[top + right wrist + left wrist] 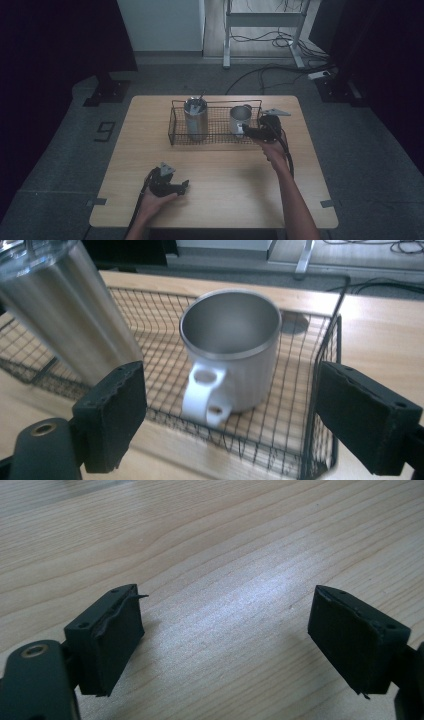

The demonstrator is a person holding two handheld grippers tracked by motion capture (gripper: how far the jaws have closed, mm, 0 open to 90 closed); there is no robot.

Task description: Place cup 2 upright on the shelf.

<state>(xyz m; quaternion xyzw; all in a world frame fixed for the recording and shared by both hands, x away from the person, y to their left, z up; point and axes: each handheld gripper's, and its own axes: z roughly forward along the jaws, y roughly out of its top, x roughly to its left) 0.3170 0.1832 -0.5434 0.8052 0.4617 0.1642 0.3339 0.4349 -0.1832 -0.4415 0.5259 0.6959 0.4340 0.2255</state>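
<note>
**Reaching for the mug in the wire basket**

I judge this to be the approach step: my right gripper [248,131] hovers at the near right end of the wire basket [176,134], jaws spread wide and holding nothing. The steel mug [231,347] stands upright inside the basket at its right end, white handle [204,396] turned toward me. The tall steel tumbler [195,120] stands in the basket's left half, well apart from the mug.

Next I need to come in over the basket's near rim and bracket either the handle or the mug wall, then close.

Room is tight: the basket's right wall sits just beside the mug, so one jaw must slip between wire and steel. Above the mug it's open.

My left gripper [175,186] rests on the bare table [220,545] well in front of the basket, jaws apart, empty
</note>
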